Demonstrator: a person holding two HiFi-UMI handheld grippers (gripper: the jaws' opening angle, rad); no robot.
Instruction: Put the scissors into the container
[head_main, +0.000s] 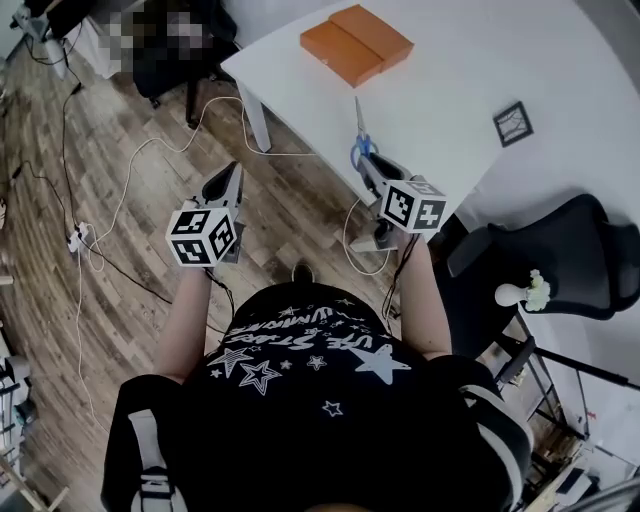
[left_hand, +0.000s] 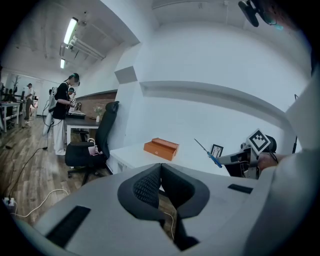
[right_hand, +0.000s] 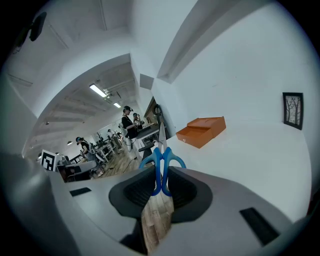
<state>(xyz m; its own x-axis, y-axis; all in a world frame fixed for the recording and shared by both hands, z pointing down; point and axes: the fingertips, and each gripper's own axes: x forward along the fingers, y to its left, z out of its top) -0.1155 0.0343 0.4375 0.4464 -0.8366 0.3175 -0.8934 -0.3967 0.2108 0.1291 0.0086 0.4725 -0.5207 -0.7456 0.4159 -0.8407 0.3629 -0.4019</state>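
Wood floor (head_main: 120, 200) is open on your left. Your left gripper (head_main: 230, 178) hangs over it, off the white table's (head_main: 480, 70) left edge, jaws pressed together on nothing. Open tabletop runs from the near edge to the orange container (head_main: 356, 44) at the far corner. A framed picture (head_main: 512, 123) lies near the right edge. Your right gripper (head_main: 368, 165) clamps the scissors (head_main: 361, 135) by their blue handles over the near edge. The blades are closed and point at the container, well apart from it.
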